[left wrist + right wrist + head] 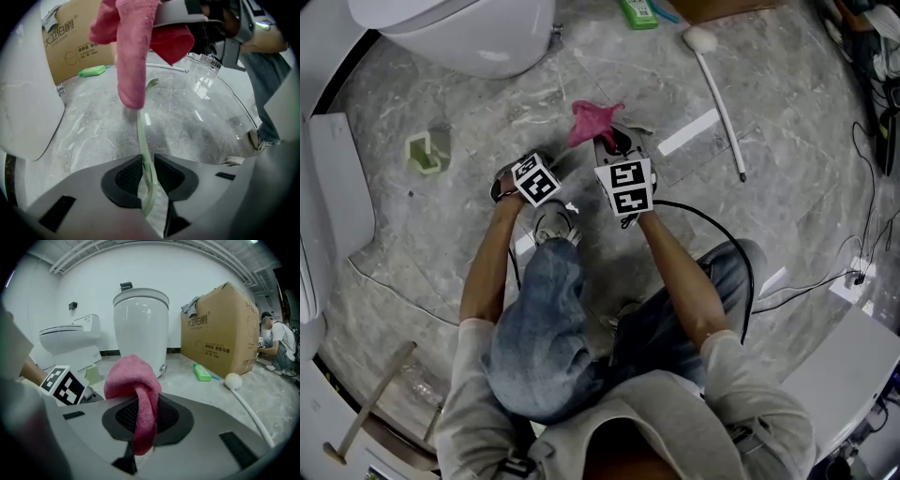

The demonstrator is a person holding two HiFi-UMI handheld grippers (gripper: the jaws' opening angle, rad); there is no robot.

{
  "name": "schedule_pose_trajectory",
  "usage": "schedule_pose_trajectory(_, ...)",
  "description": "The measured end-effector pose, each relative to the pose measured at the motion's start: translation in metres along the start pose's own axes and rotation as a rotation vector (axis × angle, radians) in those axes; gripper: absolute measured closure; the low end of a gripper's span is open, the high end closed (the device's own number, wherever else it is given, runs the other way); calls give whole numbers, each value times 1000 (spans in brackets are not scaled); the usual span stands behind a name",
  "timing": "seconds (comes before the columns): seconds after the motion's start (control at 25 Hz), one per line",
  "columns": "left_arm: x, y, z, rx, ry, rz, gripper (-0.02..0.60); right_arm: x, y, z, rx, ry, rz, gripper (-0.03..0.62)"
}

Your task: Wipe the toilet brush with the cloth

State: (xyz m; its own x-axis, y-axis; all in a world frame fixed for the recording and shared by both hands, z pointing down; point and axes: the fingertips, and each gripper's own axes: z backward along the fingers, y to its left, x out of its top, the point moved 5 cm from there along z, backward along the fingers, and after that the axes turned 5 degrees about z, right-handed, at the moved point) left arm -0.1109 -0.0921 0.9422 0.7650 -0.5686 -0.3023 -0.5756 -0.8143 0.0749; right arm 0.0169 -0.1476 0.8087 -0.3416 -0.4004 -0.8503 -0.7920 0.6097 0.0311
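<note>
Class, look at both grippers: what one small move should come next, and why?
Probably lower the right gripper so its pink cloth folds round the pale green brush handle, then slide along it. The left gripper's fingers clamp that handle steady, and the cloth hangs by its upper part.

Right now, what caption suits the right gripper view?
Right gripper clamps a pink cloth, facing a white toilet and cardboard box.

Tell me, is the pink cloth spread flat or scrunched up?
Scrunched up: the right gripper pinches the pink cloth into a wad.
</note>
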Motion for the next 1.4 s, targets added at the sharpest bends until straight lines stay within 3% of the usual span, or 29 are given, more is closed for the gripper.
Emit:
schedule_pose_trajectory(0.4, 2, -2, 2, 8, -10, -8, 491, -83, 46, -47, 140, 268, 15, 531)
schedule_pose_trajectory(0.56, 1, -3, 1, 7, -12, -9, 491, -101, 44, -57, 149, 338, 32, 531)
schedule_pose_trajectory(0.96, 1, -3, 2, 7, -9, -11, 491, -106, -9, -56, 53, 365, -2, 531)
schedule_pose_trajectory(1.4, 1, -3, 2, 13, -8, -10, 491, -127, -100, -34, -153, 393, -134, 531)
